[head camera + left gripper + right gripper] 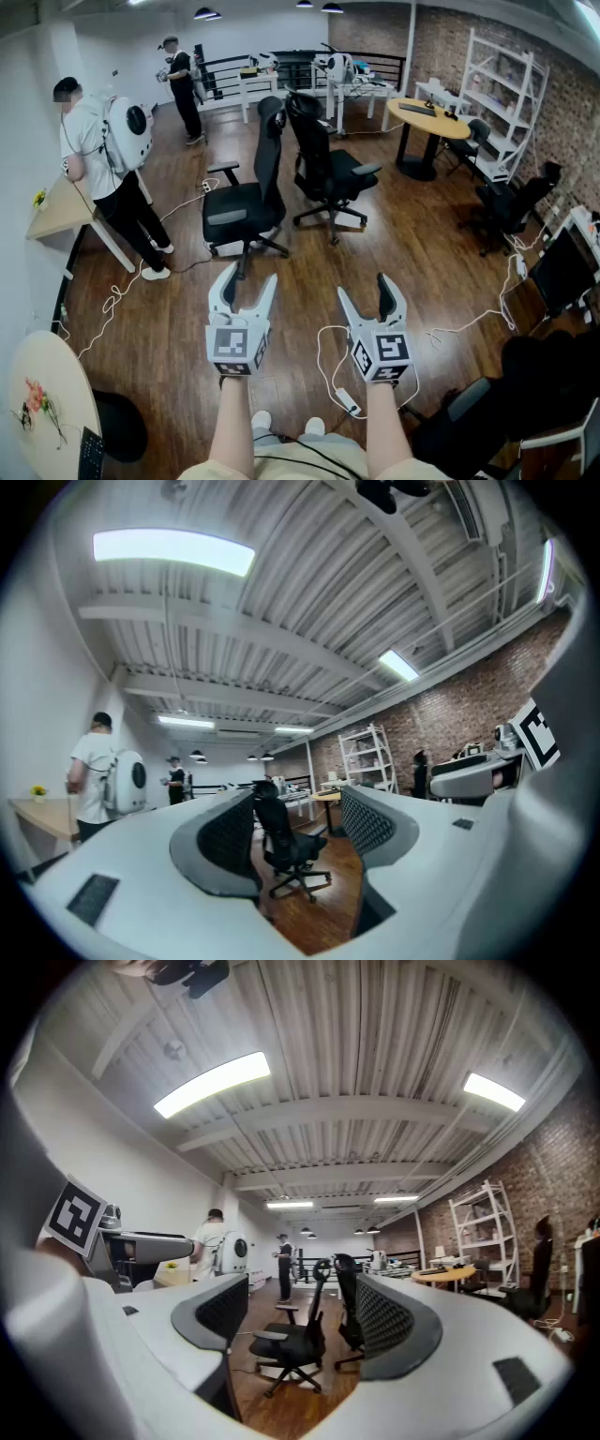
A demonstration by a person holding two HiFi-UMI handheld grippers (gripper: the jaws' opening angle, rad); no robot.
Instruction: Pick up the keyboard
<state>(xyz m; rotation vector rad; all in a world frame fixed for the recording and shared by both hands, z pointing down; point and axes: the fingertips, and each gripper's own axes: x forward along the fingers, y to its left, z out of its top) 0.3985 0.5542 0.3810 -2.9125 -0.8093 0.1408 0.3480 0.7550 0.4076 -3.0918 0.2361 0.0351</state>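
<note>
Closest to me, both grippers were held out level over the wooden floor. The left gripper [247, 278] had its jaws partly apart with nothing between them, only floor and a distant chair showing through the gap. The right gripper [364, 289] had its jaws spread wide and was equally empty.

A white cable [328, 370] looped across the floor just below them at 6 o'clock.

At 8 o'clock, at the near edge of a white round table [42, 375], lay a flat dark slab with rows of keys, which I took for the keyboard [91, 454]. It was well off to my left and partly cut off by the frame.

Ahead at 12 o'clock stood two black office chairs [246, 202]. A person [103, 159] with a white backpack stood at 10 o'clock. Far off at 1 o'clock, a yellow table [441, 128] carried another flat dark thing, too small to identify.

I judged the step in hand to be the approach. To do it well I would turn left, keep both jaws open, mind the cable underfoot, and come in level at the keyboard's long edges.
</note>
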